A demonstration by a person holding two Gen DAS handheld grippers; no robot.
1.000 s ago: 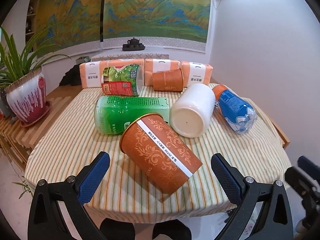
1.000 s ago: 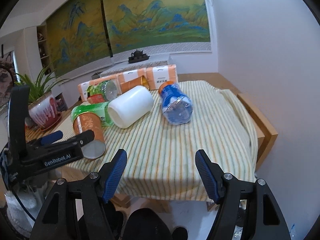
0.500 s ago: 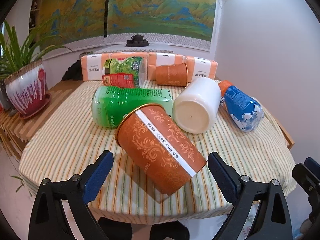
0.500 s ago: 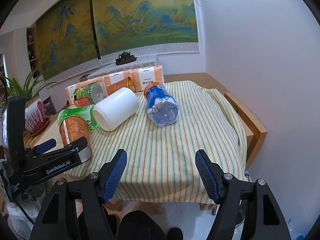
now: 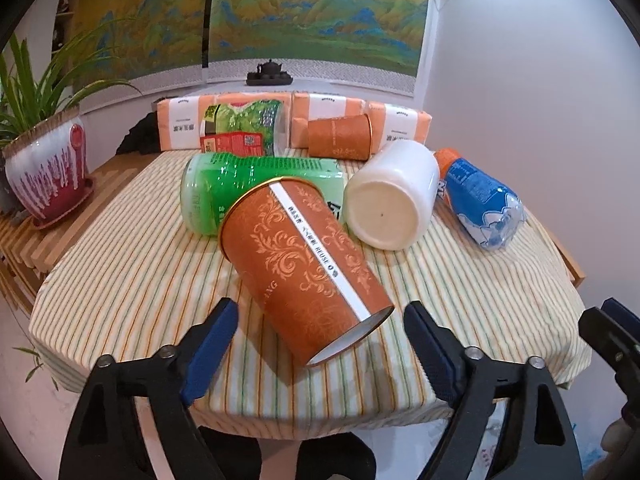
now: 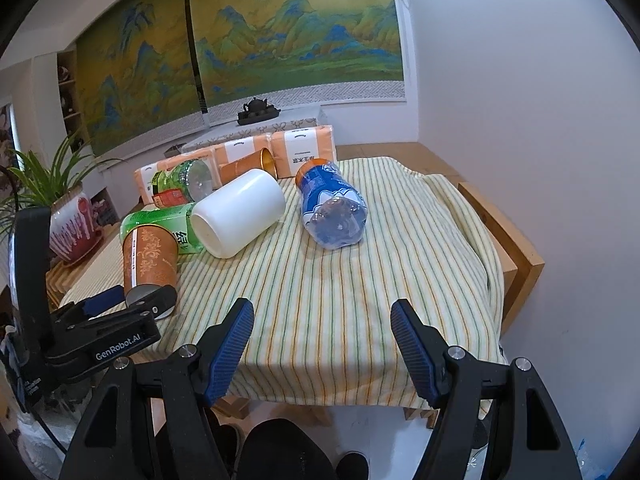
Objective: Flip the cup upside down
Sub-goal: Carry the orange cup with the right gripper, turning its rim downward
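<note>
Approach step, judged; left gripper (image 5: 316, 344) spread wide, straddling base end of orange cup (image 5: 304, 264), not touching; cup on its side, near edge of bench (image 5: 120, 280), rim against green bottle (image 5: 248, 180); next: close on body, rotate mouth down (white jar (image 5: 392, 208) just right); right gripper (image 6: 322, 344) spread, holding nothing; striped cloth, landscape scroll (image 5: 280, 12) on far wall.

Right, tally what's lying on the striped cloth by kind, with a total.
Orange paper cups: 2
Plastic bottles: 3, two green, one blue-labelled
White mug: 1
Orange tissue packs: 3
Total: 9
</note>
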